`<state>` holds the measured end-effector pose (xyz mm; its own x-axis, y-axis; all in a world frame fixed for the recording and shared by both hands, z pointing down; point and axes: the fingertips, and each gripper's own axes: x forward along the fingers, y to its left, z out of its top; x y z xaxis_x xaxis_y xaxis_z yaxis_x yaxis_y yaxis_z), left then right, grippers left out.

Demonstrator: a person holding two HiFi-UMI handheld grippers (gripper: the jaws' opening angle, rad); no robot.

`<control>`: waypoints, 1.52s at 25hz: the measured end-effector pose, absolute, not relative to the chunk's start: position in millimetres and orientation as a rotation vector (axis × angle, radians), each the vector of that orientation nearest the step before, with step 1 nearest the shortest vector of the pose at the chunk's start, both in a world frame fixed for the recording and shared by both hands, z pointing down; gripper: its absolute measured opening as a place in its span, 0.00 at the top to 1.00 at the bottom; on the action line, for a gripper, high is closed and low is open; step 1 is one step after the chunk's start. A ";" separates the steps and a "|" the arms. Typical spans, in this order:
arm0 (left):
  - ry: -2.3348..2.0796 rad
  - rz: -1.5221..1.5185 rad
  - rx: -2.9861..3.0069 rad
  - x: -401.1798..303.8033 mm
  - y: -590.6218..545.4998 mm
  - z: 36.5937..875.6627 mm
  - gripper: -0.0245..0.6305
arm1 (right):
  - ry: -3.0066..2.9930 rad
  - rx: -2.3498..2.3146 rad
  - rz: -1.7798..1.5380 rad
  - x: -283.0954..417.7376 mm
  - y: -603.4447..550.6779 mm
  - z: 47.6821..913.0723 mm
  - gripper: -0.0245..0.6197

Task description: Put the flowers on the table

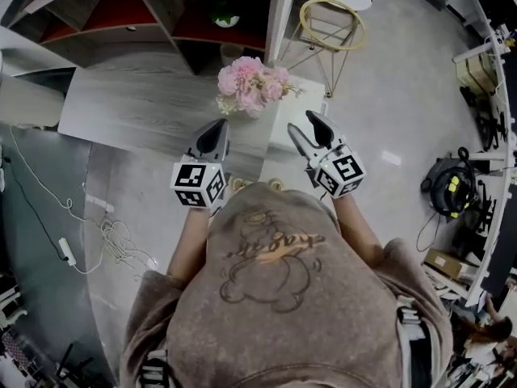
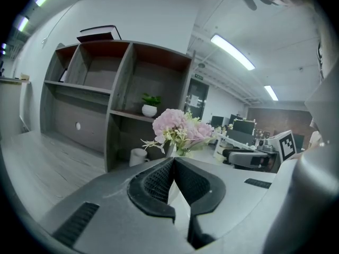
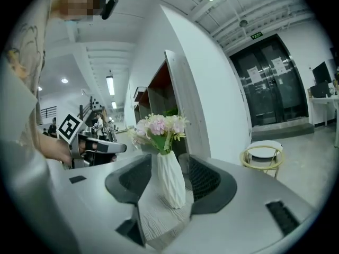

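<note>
The flowers (image 3: 158, 127) in their white vase (image 3: 170, 187) stand upright on the table (image 3: 159, 224), dead ahead of my right hand-held gripper (image 3: 168, 165), whose parted jaws frame them untouched. My left hand-held gripper (image 2: 173, 163) is closed and empty.

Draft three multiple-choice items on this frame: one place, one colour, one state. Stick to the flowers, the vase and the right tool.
1. Where does the vase of flowers stand?
A. on the floor
B. on the grey table
C. on a chair

2. What colour is the vase?
A. black
B. red
C. white

3. How do the right tool's jaws stand?
A. apart, not touching the vase
B. clamped on the vase
C. shut together

Answers:
1 B: the head view shows the flowers on the tabletop, near its corner.
2 C: the right gripper view shows a white ribbed body under the pink blooms.
3 A: the right gripper view shows a gap on each side of the vase, whose base rests on the table.
</note>
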<state>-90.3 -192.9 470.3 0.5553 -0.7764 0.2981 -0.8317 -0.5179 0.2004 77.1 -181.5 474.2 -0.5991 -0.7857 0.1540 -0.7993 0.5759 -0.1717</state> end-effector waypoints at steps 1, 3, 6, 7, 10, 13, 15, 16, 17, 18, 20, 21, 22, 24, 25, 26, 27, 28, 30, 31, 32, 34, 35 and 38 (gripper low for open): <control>-1.327 0.248 2.480 -90.6 -193.0 469.6 0.93 | -2.740 1.386 0.329 78.6 -179.9 469.7 0.67; -1.333 0.258 2.492 -90.6 -193.9 469.3 0.93 | -2.740 1.412 0.297 80.8 -180.1 463.7 0.75; -1.338 0.262 2.505 -90.3 -193.8 469.2 0.93 | -2.714 1.470 0.273 83.2 -181.9 461.5 0.85; -1.341 0.259 2.511 -90.3 -193.2 468.1 0.93 | -2.704 1.489 0.269 83.7 -182.0 461.4 0.87; -1.347 0.242 2.530 -90.5 -193.1 463.9 0.93 | -2.678 1.526 0.261 83.6 -183.5 462.6 0.96; -1.352 0.227 2.537 -93.4 -194.7 465.8 0.93 | -2.655 1.533 0.281 81.5 -186.5 472.5 0.96; -1.356 0.222 2.541 -95.2 -195.5 468.7 0.93 | -2.647 1.537 0.300 81.2 -187.7 478.7 0.96; -1.356 0.219 2.543 -95.4 -195.4 469.5 0.93 | -2.642 1.542 0.306 81.7 -187.6 480.4 0.96; -1.355 0.217 2.546 -95.3 -194.9 470.0 0.93 | -2.638 1.550 0.312 82.7 -187.2 481.1 0.96; -1.354 0.216 2.549 -94.9 -194.5 470.3 0.93 | -2.634 1.560 0.317 83.8 -186.9 481.1 0.96; -1.353 0.214 2.553 -94.1 -194.7 470.6 0.93 | -2.632 1.577 0.317 85.4 -188.2 479.3 0.97; -1.353 0.213 2.554 -93.6 -195.2 470.7 0.93 | -2.633 1.582 0.314 85.6 -189.5 478.2 0.97; -1.354 0.212 2.554 -93.1 -195.7 470.7 0.93 | -2.633 1.584 0.310 85.5 -190.7 477.2 0.97; -1.351 0.209 2.552 -91.6 -196.5 470.5 0.93 | -2.633 1.585 0.306 85.1 -192.7 475.8 0.97; -1.350 0.208 2.550 -90.8 -196.8 470.3 0.93 | -2.633 1.586 0.306 85.2 -193.4 475.1 0.97; -1.349 0.207 2.548 -90.3 -197.0 470.2 0.93 | -2.634 1.588 0.308 85.3 -194.0 474.4 0.97; -1.349 0.207 2.544 -89.9 -197.2 470.4 0.93 | -2.636 1.590 0.311 85.2 -194.5 473.8 0.97; -1.349 0.207 2.541 -89.9 -197.5 470.9 0.93 | -2.637 1.592 0.313 85.2 -194.9 473.6 0.97; -1.350 0.209 2.534 -90.5 -197.9 472.4 0.93 | -2.638 1.592 0.319 85.3 -195.6 474.5 0.97; -1.351 0.210 2.530 -91.0 -197.9 473.3 0.93 | -2.636 1.591 0.322 85.4 -195.7 475.6 0.97; -1.352 0.211 2.527 -91.6 -197.9 474.2 0.93 | -2.635 1.591 0.325 85.6 -195.8 476.7 0.97; -1.356 0.210 2.519 -92.6 -198.2 475.5 0.93 | -2.633 1.591 0.331 86.2 -196.3 478.1 0.97; -1.358 0.209 2.515 -92.9 -198.3 475.7 0.93 | -2.632 1.591 0.333 86.6 -196.5 478.4 0.97; -1.360 0.208 2.510 -92.4 -198.7 476.4 0.93 | -2.631 1.585 0.335 87.5 -196.1 479.5 0.97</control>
